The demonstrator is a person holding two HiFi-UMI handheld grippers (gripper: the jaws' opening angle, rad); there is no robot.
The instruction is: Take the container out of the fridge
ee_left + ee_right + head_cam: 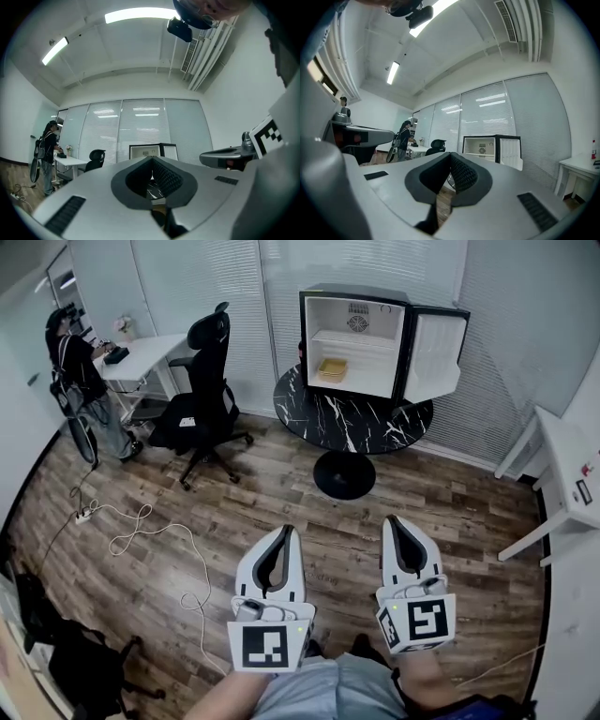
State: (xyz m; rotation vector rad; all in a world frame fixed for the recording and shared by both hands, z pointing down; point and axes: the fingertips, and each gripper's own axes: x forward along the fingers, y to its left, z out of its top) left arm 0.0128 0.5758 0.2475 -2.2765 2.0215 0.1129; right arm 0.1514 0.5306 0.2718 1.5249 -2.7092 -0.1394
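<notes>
A small black fridge (361,338) stands open on a round black marble table (361,423) far ahead, its door (436,354) swung to the right. A shallow yellow container (332,368) lies on the fridge floor at the left. My left gripper (285,532) and right gripper (391,520) are held low and close to my body, far from the fridge, both shut on nothing. The fridge shows small beyond the shut jaws in the left gripper view (152,151) and in the right gripper view (492,146).
A black office chair (208,395) stands left of the round table, beside a white desk (141,352) where a person (80,367) stands. A white cable (141,531) snakes over the wooden floor. A white table (567,474) is at the right, and dark bags (66,643) at lower left.
</notes>
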